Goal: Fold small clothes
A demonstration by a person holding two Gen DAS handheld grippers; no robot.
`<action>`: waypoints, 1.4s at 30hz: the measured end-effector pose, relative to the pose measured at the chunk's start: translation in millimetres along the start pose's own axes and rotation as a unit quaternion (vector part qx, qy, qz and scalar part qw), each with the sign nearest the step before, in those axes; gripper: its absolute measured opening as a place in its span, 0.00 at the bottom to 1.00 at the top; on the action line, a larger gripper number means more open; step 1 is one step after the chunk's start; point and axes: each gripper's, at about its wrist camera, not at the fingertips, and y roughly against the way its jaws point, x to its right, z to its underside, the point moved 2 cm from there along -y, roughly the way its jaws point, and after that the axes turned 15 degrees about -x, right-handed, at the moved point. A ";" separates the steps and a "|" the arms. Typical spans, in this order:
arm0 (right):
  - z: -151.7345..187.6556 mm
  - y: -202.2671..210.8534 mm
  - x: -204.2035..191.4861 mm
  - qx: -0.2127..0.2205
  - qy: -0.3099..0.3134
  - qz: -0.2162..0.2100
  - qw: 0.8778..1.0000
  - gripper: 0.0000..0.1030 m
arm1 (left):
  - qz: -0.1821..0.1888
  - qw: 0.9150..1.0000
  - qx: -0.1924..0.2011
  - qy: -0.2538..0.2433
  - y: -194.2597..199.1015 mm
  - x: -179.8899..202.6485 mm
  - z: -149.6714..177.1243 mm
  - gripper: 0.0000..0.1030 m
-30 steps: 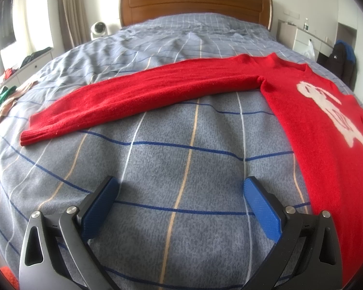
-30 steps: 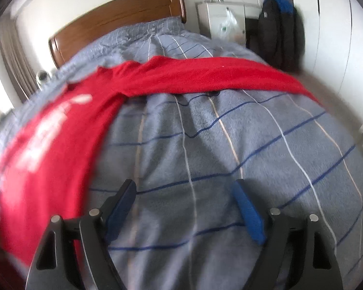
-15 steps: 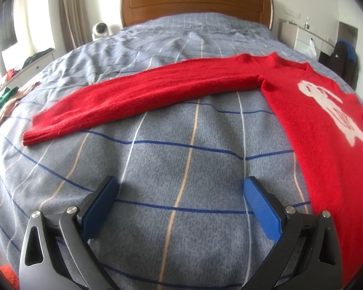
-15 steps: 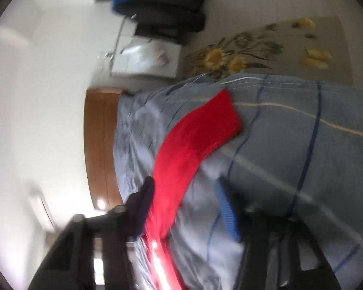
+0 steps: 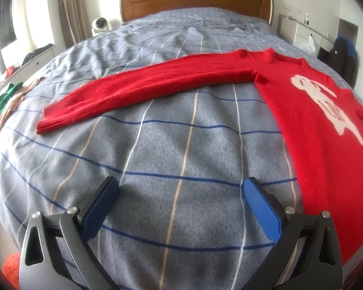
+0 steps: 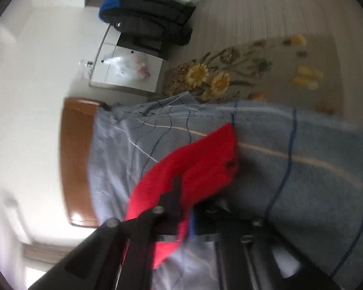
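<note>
Your red sweater [image 5: 309, 125] lies flat on the checked bedspread [image 5: 171, 149] — one sleeve stretched far left. Your right gripper [image 6: 188, 217] has just clamped onto the other sleeve [image 6: 196, 166]; your left gripper [image 5: 181, 207] hovers wide open and empty, near the sweater's hem.

Red sweater [image 5: 314, 125] flat on bed, sleeve [image 5: 142, 89] outstretched

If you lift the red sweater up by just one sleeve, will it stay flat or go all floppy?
Probably floppy. The red sweater looks like soft knit lying limp on the bedspread, so the rest should dangle and drag. The sleeve already bends where the right gripper has shut its jaws on it. The fuzzy knit likely won't slip out easily.
</note>
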 end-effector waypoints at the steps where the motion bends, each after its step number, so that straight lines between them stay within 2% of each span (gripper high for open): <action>1: 6.4 7.8 -30.4 0.011 0.045 -0.006 0.999 0.05 | 0.002 1.000 0.003 -0.001 -1.5 -0.9 -1.2 1.00; 3: 24.7 11.1 -86.9 0.010 0.128 -0.017 0.992 0.04 | 0.002 1.000 0.006 -0.004 -2.2 0.4 -2.0 1.00; 4: 40.8 11.1 -122.0 0.007 0.179 -0.022 0.984 0.04 | 0.003 1.000 0.007 -0.006 -3.3 0.5 -3.2 1.00; 6: 84.6 2.3 -191.1 -0.012 0.273 -0.043 0.961 0.04 | 0.007 1.000 0.009 -0.007 -5.0 0.3 -4.3 1.00; 7: 115.6 -10.1 -229.6 -0.034 0.320 -0.057 0.945 0.04 | 0.010 1.000 0.010 -0.007 -6.1 -0.4 -4.7 1.00; 10: 193.4 -55.6 -292.5 -0.094 0.402 -0.072 0.908 0.04 | 0.016 1.000 0.012 -0.005 -8.0 -1.7 -4.9 1.00; 12: 253.2 -99.1 -318.4 -0.137 0.449 -0.065 0.880 0.05 | 0.015 1.000 0.015 -0.007 -7.5 -0.2 -3.0 1.00; 13: 282.6 -122.8 -324.0 -0.160 0.466 -0.059 0.868 0.08 | 0.014 1.000 0.018 -0.009 -8.0 -0.3 -2.8 1.00; 15: 334.5 -172.8 -316.8 -0.237 0.473 -0.042 0.847 0.51 | 0.017 1.000 0.020 -0.010 -8.0 -0.6 -2.1 1.00; 16: 355.4 -190.4 -307.5 -0.268 0.465 -0.036 0.843 0.74 | 0.019 1.000 0.020 -0.010 -7.6 -0.6 -1.5 1.00; 18: 382.7 -201.7 -281.6 -0.305 0.446 -0.054 0.840 0.73 | 0.021 1.000 0.020 -0.008 -7.9 -1.3 -1.5 1.00; 20: 391.1 -194.4 -256.2 -0.318 0.444 -0.060 0.835 0.73 | 0.019 1.000 0.020 -0.009 -8.5 -0.5 -1.9 1.00; 22: 381.4 -176.9 -235.5 -0.305 0.464 -0.047 0.830 0.73 | 0.016 1.000 0.020 -0.010 -9.1 0.5 -1.7 1.00; 24: 357.2 -151.4 -211.2 -0.269 0.497 -0.006 0.825 0.73 | 0.013 1.000 0.020 -0.010 -9.9 1.3 -2.4 1.00; 27: 309.4 -116.2 -177.5 -0.218 0.515 0.048 0.827 0.73 | 0.008 1.000 0.023 -0.009 -10.1 3.0 -1.2 1.00; 31: 231.1 -73.1 -128.2 -0.136 0.503 0.120 0.845 0.73 | -0.003 0.999 0.032 -0.009 -10.6 5.6 0.6 1.00; 34: 188.5 -52.8 -107.0 -0.094 0.485 0.145 0.857 0.73 | -0.010 0.999 0.039 -0.007 -9.9 6.9 2.7 1.00; 36: 172.3 -46.8 -86.3 -0.082 0.468 0.145 0.868 0.74 | -0.011 0.999 0.042 -0.006 -9.0 7.1 4.1 1.00; 38: 157.6 -49.0 -62.6 -0.093 0.436 0.130 0.886 0.74 | -0.012 0.999 0.044 -0.006 -8.5 7.2 4.7 1.00; 40: 144.7 -44.0 -45.8 -0.094 0.415 0.086 0.901 0.74 | -0.012 0.999 0.045 -0.006 -8.5 7.3 5.0 1.00; 42: 144.8 -41.2 -44.3 -0.085 0.410 0.070 0.906 0.75 | -0.013 0.999 0.046 -0.006 -8.2 8.2 5.7 1.00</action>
